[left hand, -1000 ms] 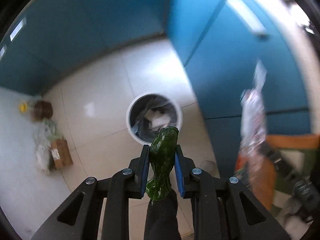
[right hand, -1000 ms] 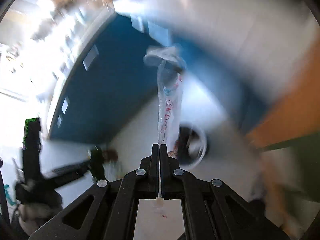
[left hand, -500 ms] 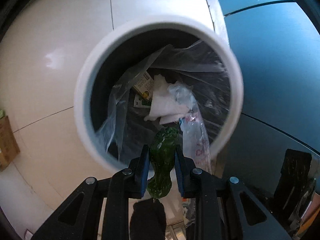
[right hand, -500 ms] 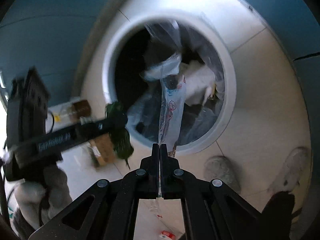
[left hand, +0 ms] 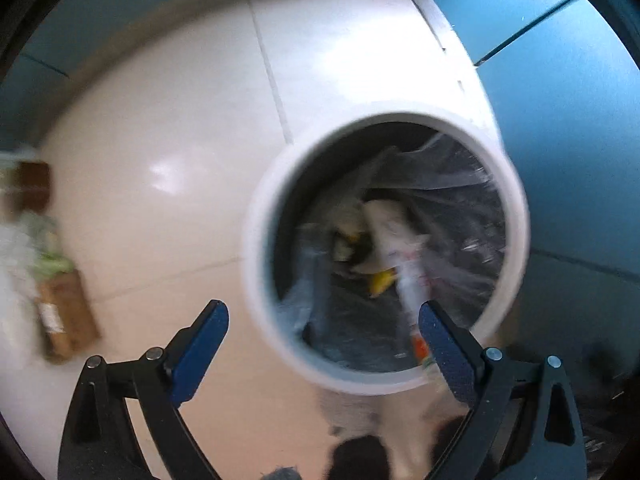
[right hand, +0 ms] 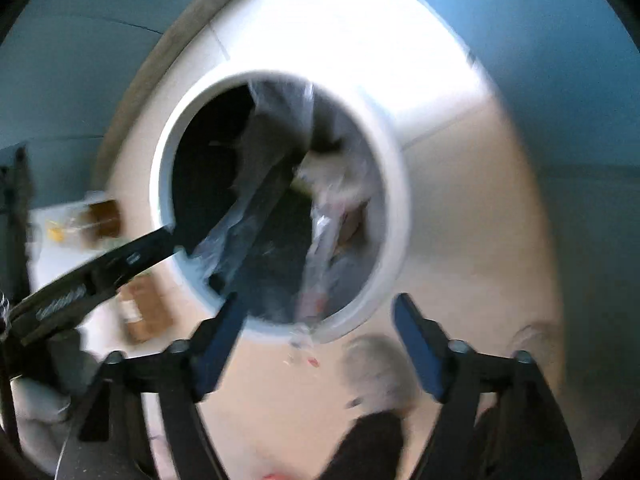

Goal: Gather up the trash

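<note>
A white round bin (left hand: 260, 240) with a clear liner stands on the floor, and several pieces of trash lie inside. My left gripper (left hand: 322, 320) hangs over its near rim. Its jaws are opening, wide apart, with nothing between the blue pads. A clear printed wrapper (left hand: 408, 276) lies loose in the bin by the right pad. My right gripper (right hand: 320, 308) hovers over the same bin (right hand: 398, 208), its jaws opening too and holding nothing. The clear wrapper (right hand: 320, 248) drops away in front of it, blurred. A left gripper finger (right hand: 132, 258) crosses the bin's mouth. The green wrapper is not clearly visible.
A cardboard box (left hand: 64, 316) and plastic bags (left hand: 24, 240) lie on the pale tiled floor to the bin's left. Blue walls (left hand: 560, 120) close in behind and to the right. The person's shoes (right hand: 380, 372) stand just below the bin.
Both grippers came down over the bin and opened. The green wrapper has left my left gripper and the clear printed wrapper has left my right one, which now lies in the bin.
</note>
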Demonstrator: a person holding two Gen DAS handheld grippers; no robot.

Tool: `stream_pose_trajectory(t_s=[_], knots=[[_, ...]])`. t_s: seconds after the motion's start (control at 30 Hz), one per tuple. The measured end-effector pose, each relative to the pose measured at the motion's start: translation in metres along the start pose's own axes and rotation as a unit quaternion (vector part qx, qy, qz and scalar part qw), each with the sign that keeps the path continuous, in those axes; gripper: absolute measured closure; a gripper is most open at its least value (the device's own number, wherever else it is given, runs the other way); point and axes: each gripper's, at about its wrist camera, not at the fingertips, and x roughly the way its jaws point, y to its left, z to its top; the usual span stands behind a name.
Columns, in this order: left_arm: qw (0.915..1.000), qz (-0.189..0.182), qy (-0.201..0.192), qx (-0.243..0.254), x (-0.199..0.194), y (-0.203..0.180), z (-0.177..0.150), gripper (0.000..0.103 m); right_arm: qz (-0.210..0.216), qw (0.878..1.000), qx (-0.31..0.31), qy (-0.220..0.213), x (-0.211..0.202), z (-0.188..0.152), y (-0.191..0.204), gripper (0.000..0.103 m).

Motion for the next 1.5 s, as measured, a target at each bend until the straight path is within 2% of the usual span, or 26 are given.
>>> stream_pose_trajectory(t_s=[0.03, 0.1, 0.13, 0.27, 0.47, 0.63, 0.77, 1.03, 1.27, 1.5], knots=[[0.9999, 0.014, -0.005, 0.003, -0.003, 0.000, -0.003, 0.006, -0.036, 0.999, -0.018, -0.023, -0.007, -0.001, 0.006, 0.000], [0.9992, 0.036, -0.015, -0.004, -0.012, 0.003, -0.016, 0.006, -0.096, 0.992, -0.051, -0.060, -0.021, -0.003, 0.020, 0.000], [0.9991, 0.037, -0.016, -0.009, -0.016, 0.004, -0.022, 0.006, -0.105, 0.991, -0.054, -0.066, -0.025, -0.005, 0.022, 0.000], [0.9979, 0.039, -0.033, -0.040, -0.039, 0.010, -0.042, 0.006, -0.115, 0.989, -0.051, -0.076, -0.047, -0.006, 0.021, 0.000], [0.9950, 0.050, -0.062, -0.060, -0.091, 0.014, -0.063, 0.006, -0.126, 0.986, -0.070, -0.089, -0.088, -0.023, 0.049, 0.000], [0.9927, 0.044, -0.074, -0.084, -0.136, 0.027, -0.088, 0.006, -0.115, 0.984, -0.092, -0.099, -0.132, -0.051, 0.073, 0.000], [0.9907, 0.034, -0.085, -0.101, -0.190, 0.029, -0.115, 0.006, -0.099, 0.984, -0.104, -0.106, -0.181, -0.074, 0.086, 0.000], [0.9891, 0.028, -0.105, -0.098, -0.316, 0.013, -0.167, 0.006, -0.083, 0.979, -0.132, -0.133, -0.326, -0.121, 0.112, 0.000], [0.9856, 0.025, -0.128, -0.107, -0.416, 0.006, -0.205, 0.006, -0.072, 0.976, -0.133, -0.159, -0.454, -0.162, 0.123, 0.000], [0.9806, 0.026, -0.158, -0.112, -0.484, -0.004, -0.235, 0.006, -0.040, 0.973, -0.145, -0.177, -0.536, -0.198, 0.129, 0.000]])
